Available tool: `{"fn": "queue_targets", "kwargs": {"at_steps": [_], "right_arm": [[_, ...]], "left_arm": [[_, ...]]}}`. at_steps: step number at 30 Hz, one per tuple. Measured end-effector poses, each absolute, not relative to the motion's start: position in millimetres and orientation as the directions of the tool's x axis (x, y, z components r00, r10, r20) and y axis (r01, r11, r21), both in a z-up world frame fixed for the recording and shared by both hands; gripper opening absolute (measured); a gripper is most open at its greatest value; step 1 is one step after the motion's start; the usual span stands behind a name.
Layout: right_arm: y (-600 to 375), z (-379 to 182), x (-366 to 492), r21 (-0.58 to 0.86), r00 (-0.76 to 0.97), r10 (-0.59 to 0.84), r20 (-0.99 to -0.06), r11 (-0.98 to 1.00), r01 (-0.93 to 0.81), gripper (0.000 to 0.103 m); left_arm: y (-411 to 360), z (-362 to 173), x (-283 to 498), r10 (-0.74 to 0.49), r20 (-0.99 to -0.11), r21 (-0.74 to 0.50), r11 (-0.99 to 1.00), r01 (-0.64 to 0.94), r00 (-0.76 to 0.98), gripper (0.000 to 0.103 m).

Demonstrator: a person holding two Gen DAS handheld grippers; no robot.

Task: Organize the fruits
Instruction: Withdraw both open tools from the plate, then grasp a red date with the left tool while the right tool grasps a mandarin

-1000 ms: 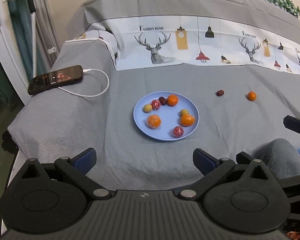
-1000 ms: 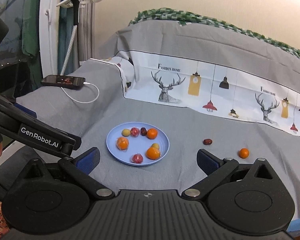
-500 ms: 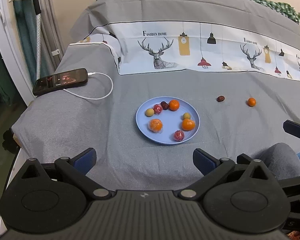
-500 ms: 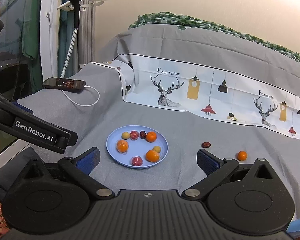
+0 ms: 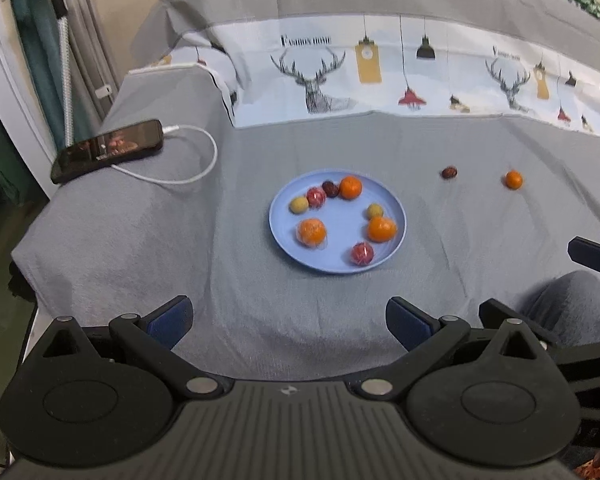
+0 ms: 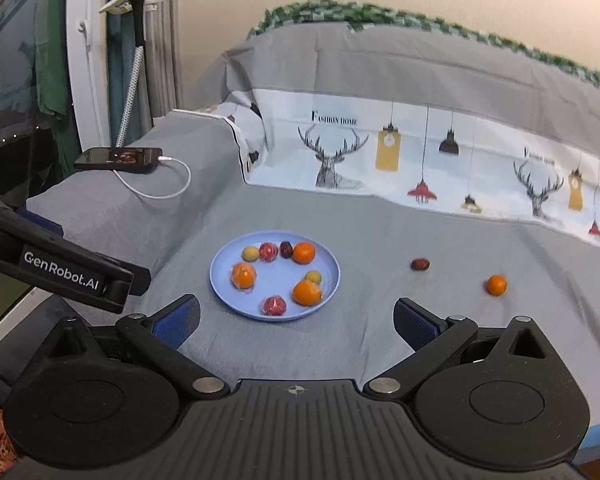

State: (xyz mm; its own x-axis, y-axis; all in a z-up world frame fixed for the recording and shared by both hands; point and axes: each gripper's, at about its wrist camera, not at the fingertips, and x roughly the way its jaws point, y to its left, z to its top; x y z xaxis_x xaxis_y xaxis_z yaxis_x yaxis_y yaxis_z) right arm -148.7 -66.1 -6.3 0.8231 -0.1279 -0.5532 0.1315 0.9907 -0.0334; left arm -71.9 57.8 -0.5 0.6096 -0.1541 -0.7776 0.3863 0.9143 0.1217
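A blue plate (image 5: 396, 216) (image 6: 220, 284) lies on the grey bedspread and holds several small fruits: oranges, red ones, yellow-green ones and a dark one. To its right on the cloth lie a dark red fruit (image 5: 449, 172) (image 6: 420, 264) and a small orange (image 5: 513, 179) (image 6: 496, 284). My left gripper (image 5: 288, 320) is open and empty, well short of the plate. My right gripper (image 6: 296, 318) is open and empty, also short of the plate. The left gripper's body shows at the left of the right wrist view (image 6: 60, 268).
A black phone (image 5: 107, 149) (image 6: 118, 158) with a white charging cable (image 5: 188, 176) lies at the far left of the bed. A deer-print pillow band (image 5: 380, 72) runs across the back. A grey-clad knee (image 5: 568, 312) is at the lower right.
Both views have shifted slightly nearer the plate after pulling back a little half a second ago. Both grippers stay open. The fruits have not moved.
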Motion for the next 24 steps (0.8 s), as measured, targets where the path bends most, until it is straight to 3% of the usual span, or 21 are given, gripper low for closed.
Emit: {"fn": "queue_targets", "kwargs": {"at_steps": [5, 10, 18, 24], "right_arm": [[-98, -20, -137, 0.059, 0.796, -0.147, -0.587, 0.973, 0.223, 0.102], [-150, -35, -126, 0.132, 0.754, -0.263, -0.602, 0.898, 0.419, 0.102], [-246, -73, -78, 0.057, 0.657, -0.475, -0.585, 0.784, 0.618, 0.102], [-326, -115, -23, -0.018, 0.571, -0.589, -0.572, 0.705, 0.709, 0.102]], "left_arm": [[38, -12, -52, -0.137, -0.805, 0.141, 0.901, 0.411, 0.577, 0.103], [-9, -19, -19, -0.175, -0.813, 0.127, 0.877, 0.464, 0.555, 0.103], [-128, -48, 50, -0.338, -0.747, 0.106, 0.791, 0.603, 0.573, 0.103], [-212, -113, 114, -0.354, -0.784, 0.119, 0.720, 0.683, 0.510, 0.103]]}}
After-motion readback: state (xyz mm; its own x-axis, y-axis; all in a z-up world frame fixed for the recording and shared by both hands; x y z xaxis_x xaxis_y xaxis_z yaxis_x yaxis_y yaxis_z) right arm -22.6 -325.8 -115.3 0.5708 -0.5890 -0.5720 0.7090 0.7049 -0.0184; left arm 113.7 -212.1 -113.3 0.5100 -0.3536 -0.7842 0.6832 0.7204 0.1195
